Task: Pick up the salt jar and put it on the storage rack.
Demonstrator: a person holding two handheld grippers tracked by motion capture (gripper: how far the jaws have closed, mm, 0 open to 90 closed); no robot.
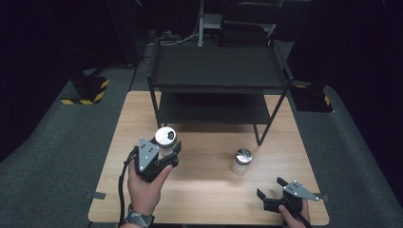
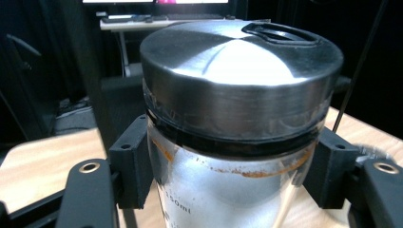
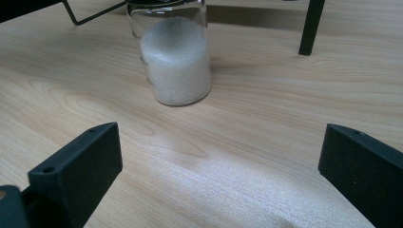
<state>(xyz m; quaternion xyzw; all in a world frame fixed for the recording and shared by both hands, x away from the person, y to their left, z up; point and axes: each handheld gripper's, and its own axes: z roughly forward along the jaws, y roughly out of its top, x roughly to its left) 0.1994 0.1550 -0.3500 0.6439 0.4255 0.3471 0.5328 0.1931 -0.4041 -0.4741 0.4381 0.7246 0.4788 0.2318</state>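
Dark room — grey carpet, black shelf.

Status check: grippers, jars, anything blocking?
Left gripper shut on steel-lidded jar, in front of black shelf rack. Right gripper open, empty, facing white-granule jar. Nothing between.

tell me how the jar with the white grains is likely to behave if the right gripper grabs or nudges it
The jar of white grains looks like smooth clear glass, so it may be slippery between the jaws and breakable if dropped. It is well filled, so probably fairly heavy for its size. Standing upright on the table, taller than wide, it may tip if pushed near its metal lid.
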